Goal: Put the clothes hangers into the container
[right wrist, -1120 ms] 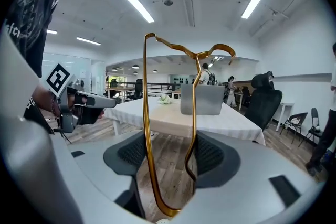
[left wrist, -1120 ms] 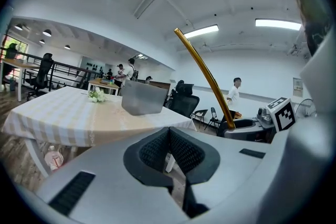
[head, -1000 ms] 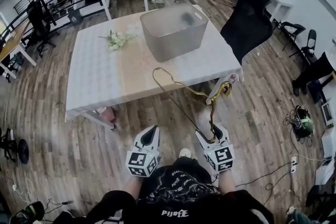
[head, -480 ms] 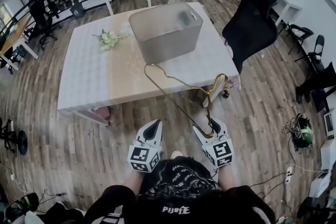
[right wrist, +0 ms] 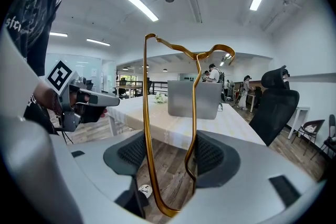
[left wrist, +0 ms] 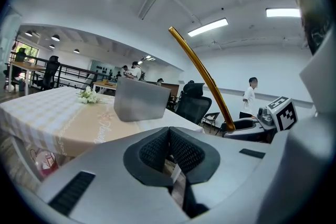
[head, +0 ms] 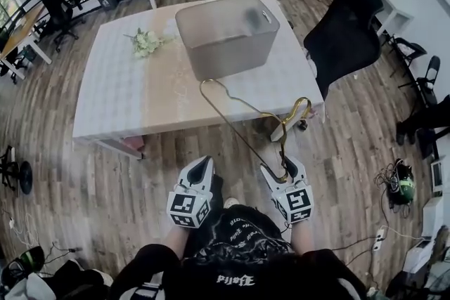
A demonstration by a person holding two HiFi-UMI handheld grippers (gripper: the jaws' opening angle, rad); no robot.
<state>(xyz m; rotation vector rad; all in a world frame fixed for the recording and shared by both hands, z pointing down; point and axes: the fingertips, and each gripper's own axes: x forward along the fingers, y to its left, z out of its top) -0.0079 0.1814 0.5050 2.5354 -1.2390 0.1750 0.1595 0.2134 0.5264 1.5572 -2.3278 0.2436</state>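
At the left, we are holding the left tool [head: 202, 165] with its pads pressed together on nothing, just beside its partner. Ahead, the grey container [head: 225, 38] is sitting open-topped on the table [head: 119, 95], well apart from both tools. The gold clothes hanger [right wrist: 145, 113] is sticking up and forward toward the table's near edge, with one shoulder end wedged across the right tool [head: 283, 168], which is clamping it. For a clean drop, we are judging it best to step closer, lift the hanger above the rim, tip its far end in first, and only then release.
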